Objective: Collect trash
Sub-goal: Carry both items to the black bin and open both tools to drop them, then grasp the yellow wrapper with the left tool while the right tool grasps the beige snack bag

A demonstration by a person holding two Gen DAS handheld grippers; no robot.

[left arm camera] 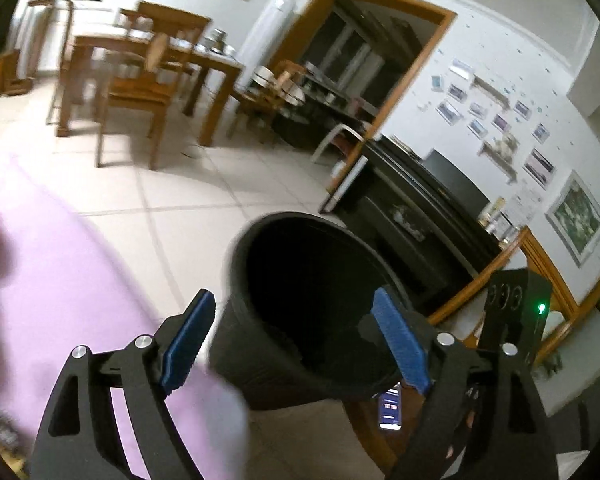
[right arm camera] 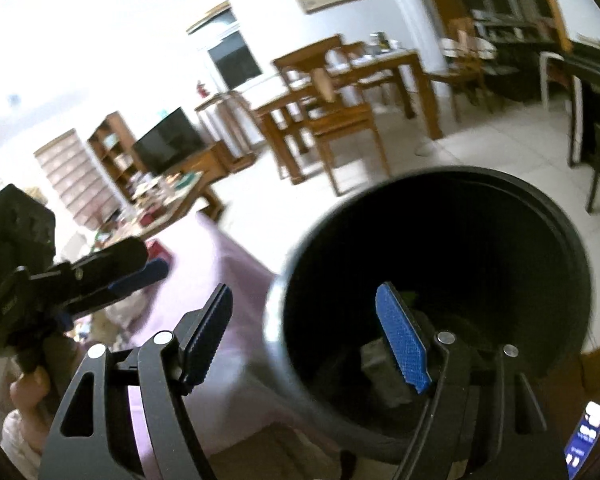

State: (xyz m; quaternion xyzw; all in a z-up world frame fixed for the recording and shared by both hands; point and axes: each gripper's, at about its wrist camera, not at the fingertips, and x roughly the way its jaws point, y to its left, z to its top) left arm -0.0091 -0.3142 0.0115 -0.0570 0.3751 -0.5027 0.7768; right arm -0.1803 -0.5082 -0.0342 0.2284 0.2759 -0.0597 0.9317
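A black round trash bin (left arm camera: 300,320) stands just ahead of my left gripper (left arm camera: 296,336), which is open and empty, its blue pads wide apart on either side of the bin's near rim. In the right wrist view the same bin (right arm camera: 440,288) fills the middle, with some dark trash (right arm camera: 380,368) at its bottom. My right gripper (right arm camera: 312,340) is open and empty, its right finger over the bin's mouth. The left gripper also shows at the left of the right wrist view (right arm camera: 132,272).
A pink cloth-covered surface (left arm camera: 60,280) lies left of the bin. A lit phone (left arm camera: 391,408) lies on a wooden surface by the bin. A wooden dining table and chairs (left arm camera: 140,68) stand farther back on the tiled floor. A dark cabinet (left arm camera: 412,216) stands right.
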